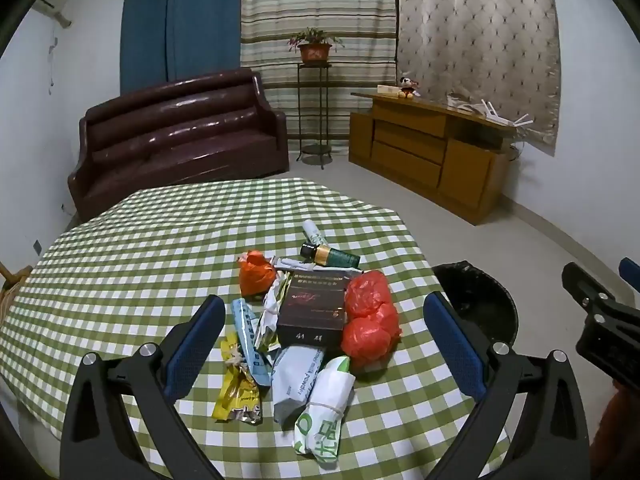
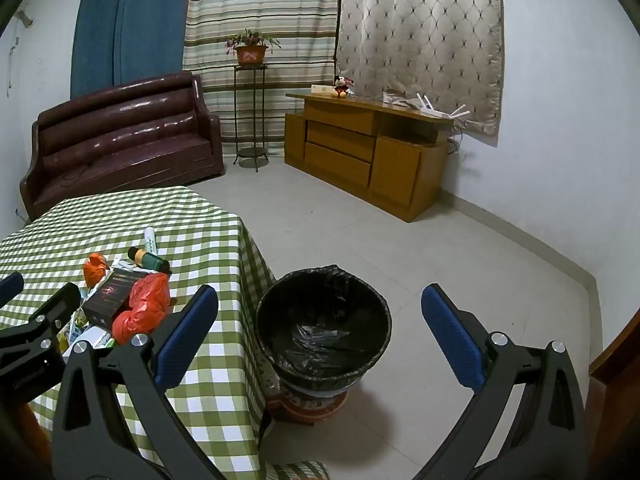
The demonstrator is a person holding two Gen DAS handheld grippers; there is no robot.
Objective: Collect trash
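While the trash pile [image 1: 308, 320] sits heaped near the right edge of the table [image 1: 120, 264], nothing looks collected yet: the black-lined bin [image 2: 324, 328] on the floor just beside that edge appears empty, so I judge this the very start. Among the heap lie a dark box [image 1: 312, 308], red plastic bags [image 1: 370, 320], an orange bag [image 1: 256, 274], a small bottle [image 1: 330, 255] and several wrappers. Poised above the pile, the left hand-held gripper [image 1: 324, 344] is spread wide with nothing between its pads; the right hand-held gripper [image 2: 320, 340] hangs released over the bin. Next comes lowering onto one piece and closing. Green checked cloth covers the table; beyond stand a sofa [image 1: 180, 132], a plant stand [image 1: 314, 112] and a wooden cabinet [image 1: 432, 152]
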